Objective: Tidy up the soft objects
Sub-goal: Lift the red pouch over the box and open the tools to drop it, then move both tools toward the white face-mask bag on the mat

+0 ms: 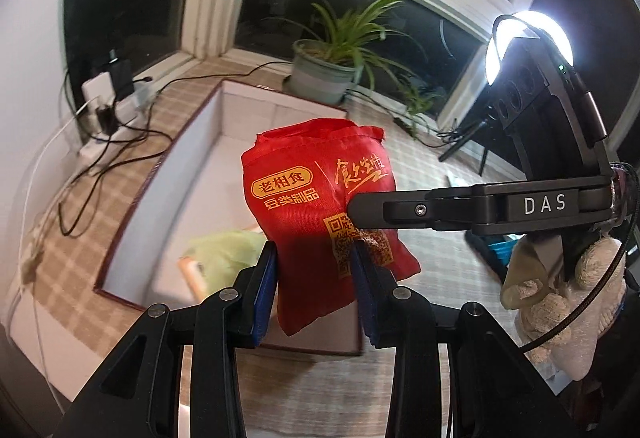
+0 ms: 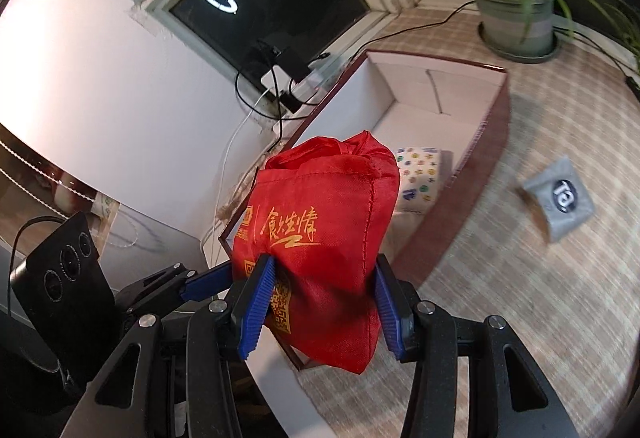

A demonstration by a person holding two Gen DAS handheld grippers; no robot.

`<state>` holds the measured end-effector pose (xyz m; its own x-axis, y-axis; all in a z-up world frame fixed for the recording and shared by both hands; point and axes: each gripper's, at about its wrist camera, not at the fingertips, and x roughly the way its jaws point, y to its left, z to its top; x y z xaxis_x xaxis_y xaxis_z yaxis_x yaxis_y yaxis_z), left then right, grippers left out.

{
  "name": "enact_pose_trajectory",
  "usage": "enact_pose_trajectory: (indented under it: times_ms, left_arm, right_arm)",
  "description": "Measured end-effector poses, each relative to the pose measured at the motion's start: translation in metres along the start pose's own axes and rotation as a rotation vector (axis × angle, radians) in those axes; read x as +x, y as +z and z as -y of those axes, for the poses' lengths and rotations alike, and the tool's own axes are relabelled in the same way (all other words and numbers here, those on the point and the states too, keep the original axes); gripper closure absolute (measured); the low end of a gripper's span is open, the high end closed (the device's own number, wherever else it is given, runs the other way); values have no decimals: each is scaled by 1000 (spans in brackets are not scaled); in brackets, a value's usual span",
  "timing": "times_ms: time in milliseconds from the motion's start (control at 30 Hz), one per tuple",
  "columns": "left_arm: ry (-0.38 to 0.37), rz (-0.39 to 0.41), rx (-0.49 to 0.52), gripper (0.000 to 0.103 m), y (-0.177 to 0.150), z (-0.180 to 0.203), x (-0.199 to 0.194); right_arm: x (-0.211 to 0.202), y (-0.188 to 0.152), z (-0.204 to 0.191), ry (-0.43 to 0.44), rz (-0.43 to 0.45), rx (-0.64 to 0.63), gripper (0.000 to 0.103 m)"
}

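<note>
Both tongs are clamped on the red bag point(image 1: 320, 197), holding it in the air above the near end of the box point(image 1: 160, 189). Left tongs point(image 1: 314, 294) grip its lower part, blue pads point(image 1: 267, 290) pressing in from both sides. Right tongs point(image 2: 324, 306) do the same from the other side, pads point(image 2: 258, 306) sunk into the fabric, jaws about a third open with the bag filling the gap.

The bag is stuffed and bulging, with gold print and a QR code on the face and its open mouth turned to the far side.

The box is open, white inside, dark red rim, and sits on the checked cloth point(image 2: 520, 278). Inside it: a patterned white pouch point(image 2: 420, 173) behind the bag in the right view, and a pale green cloth point(image 1: 224, 254) at the near end in the left view.

A grey pouch point(image 2: 560, 197) lies on the cloth to the right of the box, well apart from it. A potted plant point(image 1: 328, 69) stands at the far side by the window. Chargers and cables point(image 1: 108, 105) are in the far left corner.

A plush toy point(image 1: 568, 302) hangs at the right edge of the left view, beside the right tongs' arm. I cannot tell what holds it.
</note>
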<state>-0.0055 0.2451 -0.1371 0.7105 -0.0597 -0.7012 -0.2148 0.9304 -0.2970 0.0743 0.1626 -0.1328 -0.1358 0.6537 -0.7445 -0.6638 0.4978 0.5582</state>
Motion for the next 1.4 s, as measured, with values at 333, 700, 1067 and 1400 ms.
enact_pose_trajectory:
  times_ms: [333, 700, 1067, 1400]
  left_arm:
    - [55, -1, -25, 69, -3, -23, 3]
    - [76, 14, -69, 69, -7, -30, -4]
    - [19, 6, -49, 69, -8, 2, 1]
    - [-46, -18, 12, 69, -11, 50, 16]
  right_arm:
    - [23, 13, -10, -64, 2, -26, 58]
    - [5, 6, -2, -97, 59, -10, 55]
    - [-28, -28, 20, -133, 126, 28, 51]
    - [-82, -84, 67, -181, 186, 121, 51]
